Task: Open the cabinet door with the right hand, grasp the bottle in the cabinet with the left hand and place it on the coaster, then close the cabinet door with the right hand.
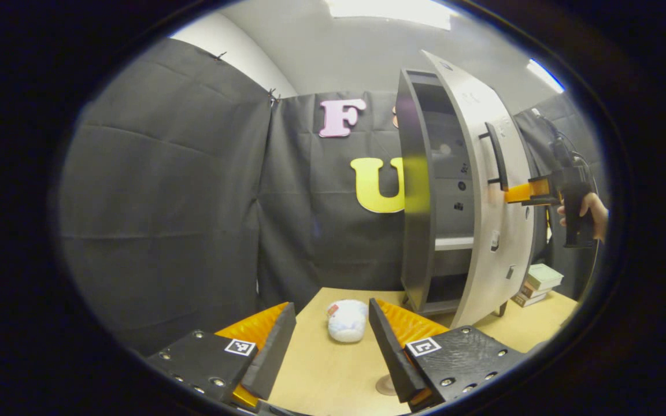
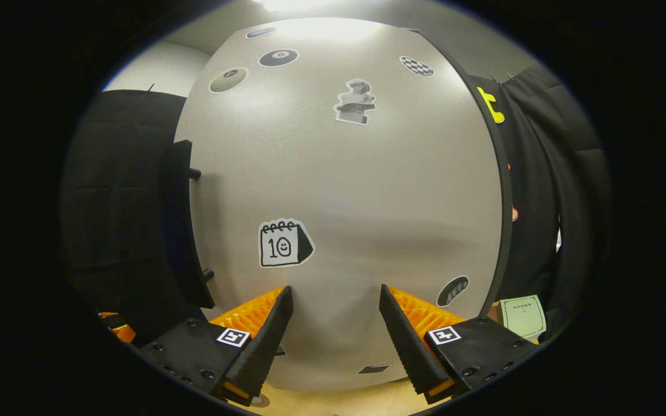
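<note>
The cabinet door (image 2: 356, 190) looked smooth and matt, with paper-like stickers; the surface (image 1: 321, 370) showed pale, smooth wood — a soft, fuzzy plush toy (image 1: 347, 319) lay near its far edge.

A pale wooden tabletop (image 1: 321, 370) carries a white plush toy (image 1: 347, 320) near its back edge and stacked books (image 1: 536, 283) at its far right.

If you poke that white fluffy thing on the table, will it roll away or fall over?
Probably neither. The white fluffy thing looks soft and rounded, lying low on the table, so a poke would likely dent or slide it. It seems light for its size and unlikely to break. What it is stays unclear.
</note>
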A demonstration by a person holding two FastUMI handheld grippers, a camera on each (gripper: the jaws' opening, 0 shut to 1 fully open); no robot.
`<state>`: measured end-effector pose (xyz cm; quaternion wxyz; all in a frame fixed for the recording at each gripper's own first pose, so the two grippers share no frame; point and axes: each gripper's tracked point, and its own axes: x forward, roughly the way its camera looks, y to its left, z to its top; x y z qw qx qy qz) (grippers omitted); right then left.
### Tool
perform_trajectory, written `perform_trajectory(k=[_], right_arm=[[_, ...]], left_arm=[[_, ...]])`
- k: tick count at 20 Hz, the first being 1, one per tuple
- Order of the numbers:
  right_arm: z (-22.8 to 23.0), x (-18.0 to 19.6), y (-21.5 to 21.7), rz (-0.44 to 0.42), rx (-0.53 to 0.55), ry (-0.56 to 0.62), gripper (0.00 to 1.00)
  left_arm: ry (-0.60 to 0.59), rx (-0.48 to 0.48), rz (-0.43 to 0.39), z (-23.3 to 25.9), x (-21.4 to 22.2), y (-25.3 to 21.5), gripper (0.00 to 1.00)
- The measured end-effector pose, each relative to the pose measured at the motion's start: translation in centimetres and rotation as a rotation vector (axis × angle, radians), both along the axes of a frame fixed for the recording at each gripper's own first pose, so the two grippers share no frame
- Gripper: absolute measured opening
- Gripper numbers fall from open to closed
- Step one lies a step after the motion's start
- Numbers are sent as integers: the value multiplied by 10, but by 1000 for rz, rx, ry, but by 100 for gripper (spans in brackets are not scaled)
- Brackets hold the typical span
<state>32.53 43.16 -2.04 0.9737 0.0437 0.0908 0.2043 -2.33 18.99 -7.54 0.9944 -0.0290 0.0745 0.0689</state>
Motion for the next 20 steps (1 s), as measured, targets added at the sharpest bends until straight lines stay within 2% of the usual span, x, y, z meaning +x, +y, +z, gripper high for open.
perform_trajectory(k=[6,11,13,16,20], right_arm=[[-4,13,3,-61,17,-3,96],[-7,7,2,-128,-67,-56,94],[-7,5,2,-131,-82,-62,94],[1,0,1,-97,-28,-51,94],[20,-23,-25,-92,13,-72,94]], left_arm=[[0,7,8,1,0,3,77],[14,3,19,-2,3,5,79],[12,-1,17,0,6,1,77],[-3,25,0,12,15,-8,77],[-31,45,-30,37,32,-28,79]])
